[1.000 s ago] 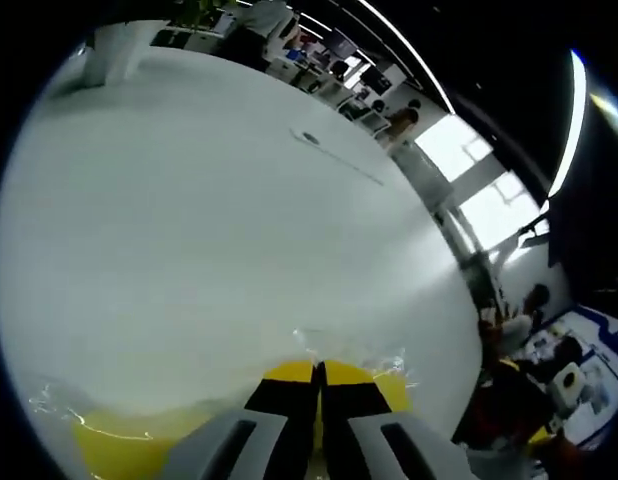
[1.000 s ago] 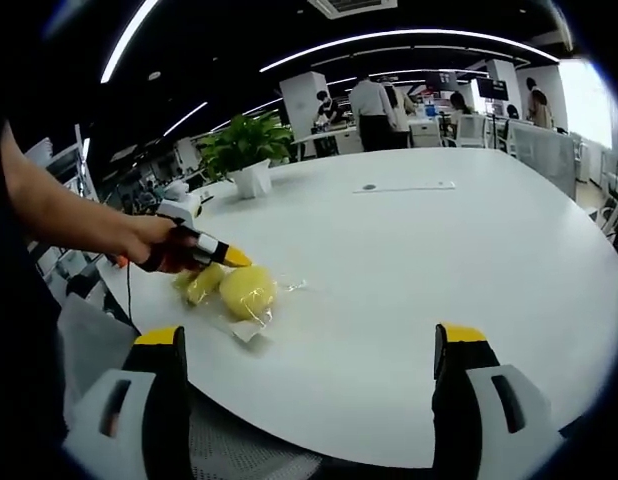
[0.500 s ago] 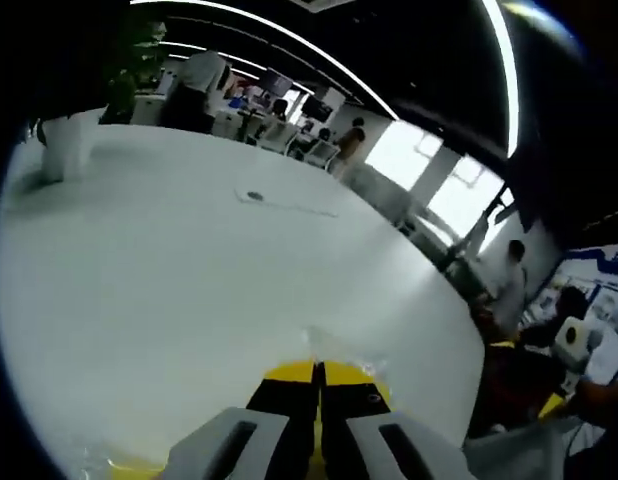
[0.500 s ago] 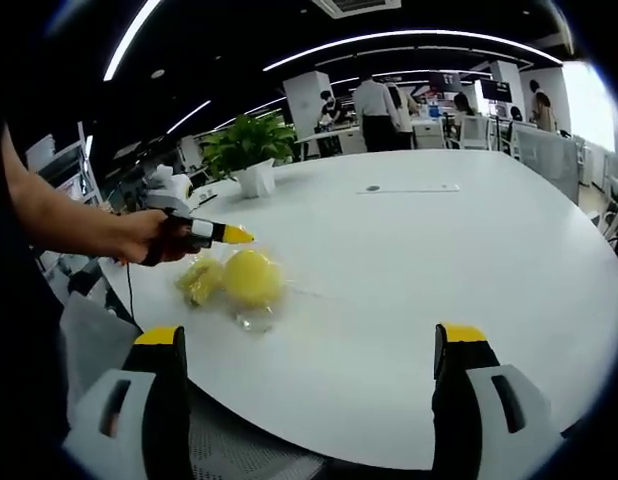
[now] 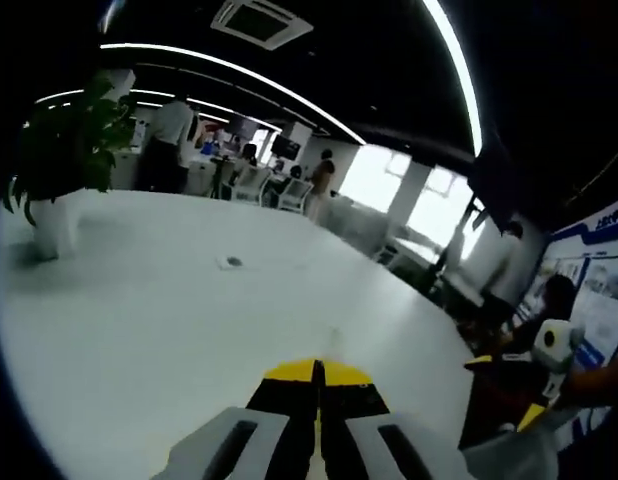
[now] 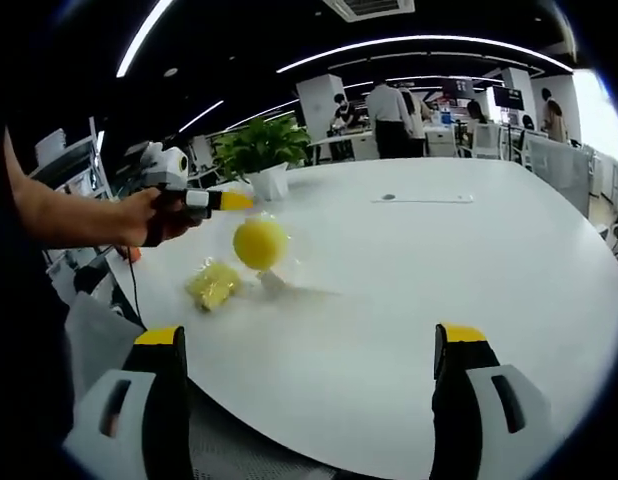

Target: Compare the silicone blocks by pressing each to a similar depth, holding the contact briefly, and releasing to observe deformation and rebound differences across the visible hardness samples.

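Note:
A round yellow silicone block [image 6: 260, 243] in a clear plastic bag hangs in the air above the white table [image 6: 439, 260]. It hangs just below the tips of my left gripper [image 6: 227, 200], which a hand holds up at the left. A second, lumpier yellow block [image 6: 214, 284] lies on the table beneath. In the left gripper view my left gripper [image 5: 317, 370] has its yellow-tipped jaws pressed together, and the bag itself is hidden below them. My right gripper [image 6: 309, 340] stands wide open near the table's front edge with nothing between its jaws.
A potted plant [image 6: 259, 152] stands at the table's far left, also seen as the plant [image 5: 59, 160] in the left gripper view. A small round cap and flat strip [image 6: 419, 198] lie mid-table. People stand at desks beyond.
My left gripper has risen and taken the bagged round block off the table. The lumpy block stayed down. The right gripper has not moved.

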Tool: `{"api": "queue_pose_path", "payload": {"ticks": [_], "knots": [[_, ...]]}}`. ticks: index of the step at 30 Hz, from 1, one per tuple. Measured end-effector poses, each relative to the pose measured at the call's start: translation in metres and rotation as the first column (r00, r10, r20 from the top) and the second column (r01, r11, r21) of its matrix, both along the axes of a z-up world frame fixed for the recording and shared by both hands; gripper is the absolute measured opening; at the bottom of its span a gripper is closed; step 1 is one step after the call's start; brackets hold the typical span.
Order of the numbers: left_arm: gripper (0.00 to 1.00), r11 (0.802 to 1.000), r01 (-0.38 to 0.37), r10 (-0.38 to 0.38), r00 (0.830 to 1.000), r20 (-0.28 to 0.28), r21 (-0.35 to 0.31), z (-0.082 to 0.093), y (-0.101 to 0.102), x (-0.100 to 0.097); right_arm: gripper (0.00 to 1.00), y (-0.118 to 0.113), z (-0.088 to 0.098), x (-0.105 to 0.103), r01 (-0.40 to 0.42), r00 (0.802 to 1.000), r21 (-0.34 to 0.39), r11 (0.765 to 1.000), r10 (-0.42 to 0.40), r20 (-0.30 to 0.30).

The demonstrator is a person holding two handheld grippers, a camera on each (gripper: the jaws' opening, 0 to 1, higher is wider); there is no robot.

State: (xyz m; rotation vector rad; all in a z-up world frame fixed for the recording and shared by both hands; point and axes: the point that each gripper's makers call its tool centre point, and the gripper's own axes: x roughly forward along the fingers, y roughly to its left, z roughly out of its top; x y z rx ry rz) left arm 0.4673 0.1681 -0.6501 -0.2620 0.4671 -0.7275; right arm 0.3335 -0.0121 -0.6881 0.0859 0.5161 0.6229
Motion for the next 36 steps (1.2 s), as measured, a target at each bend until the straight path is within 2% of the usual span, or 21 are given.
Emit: {"api": "queue_pose_path", "payload": {"ticks": [6,15,19,25,30,36], "knots": [[0.0,1.0,0.01,-0.01,0.998,0.054,-0.001,0.022,0.008,-0.001,0.96,0.003,0.009,0.002,-0.005,1.0,0.006,1.0,0.005,0.019],[0.0,0.998,0.051,-0.046,0.99,0.135,-0.033,0.064,0.005,-0.012,0.96,0.009,0.021,0.009,-0.012,0.999,0.016,1.0,0.011,0.043],[0.0,0.996,0.063,-0.051,0.982,0.184,-0.062,0.087,0.01,-0.019,0.96,0.021,0.031,0.01,-0.051,0.997,0.041,0.998,0.048,0.063],[0.0,0.992,0.088,-0.064,0.969,0.237,-0.093,0.116,0.014,-0.03,0.96,0.034,0.042,0.012,-0.087,0.992,0.041,0.995,0.083,0.09],[0.0,0.99,0.105,-0.079,0.967,0.244,-0.094,0.122,0.012,-0.035,0.96,0.039,0.054,0.022,-0.087,0.99,0.082,0.993,0.078,0.115],[0.0,0.988,0.12,-0.094,0.963,0.252,-0.092,0.131,0.01,-0.039,0.96,0.048,0.077,0.034,-0.104,0.983,0.128,0.986,0.083,0.165]]}}
